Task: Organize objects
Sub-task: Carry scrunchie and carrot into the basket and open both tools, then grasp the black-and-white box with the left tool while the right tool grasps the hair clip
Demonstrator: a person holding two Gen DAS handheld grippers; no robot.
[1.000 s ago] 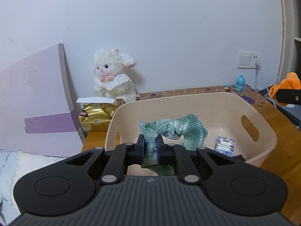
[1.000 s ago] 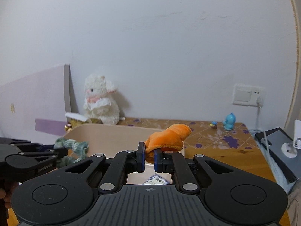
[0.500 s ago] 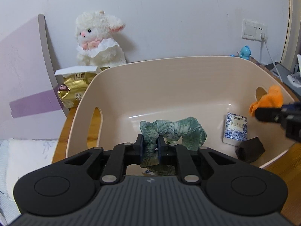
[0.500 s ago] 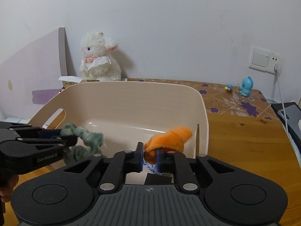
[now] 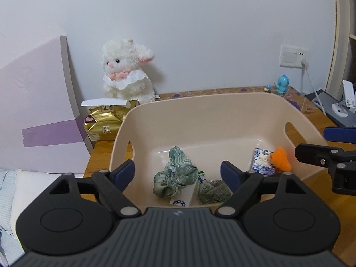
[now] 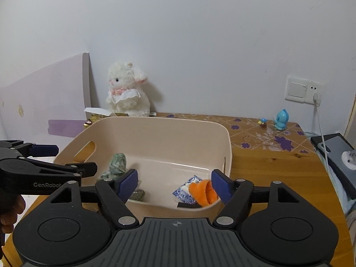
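A beige plastic basket [image 5: 200,109] [image 6: 160,129] stands on the wooden table. Inside lie a green checked scrunchie [image 5: 174,175] [image 6: 116,164], an orange plush piece [image 5: 281,159] [image 6: 203,191], a blue-and-white packet [image 5: 262,161] [image 6: 185,190], a dark green pouch [image 5: 213,191] and a white box [image 5: 184,194]. My left gripper [image 5: 177,173] is open and empty above the basket's near left side. My right gripper [image 6: 174,183] is open and empty over the near right side, just above the orange piece.
A white plush lamb [image 5: 126,73] [image 6: 126,93] sits against the wall behind a gold snack bag [image 5: 104,122]. A lilac board [image 5: 37,120] leans at the left. A blue figurine [image 6: 280,120], a wall socket with cable [image 6: 299,89] and a dark device [image 6: 333,151] are at the right.
Both grippers opened: the scrunchie dropped from the left one and the orange plush piece from the right one into the basket. Both grippers have pulled back and up.
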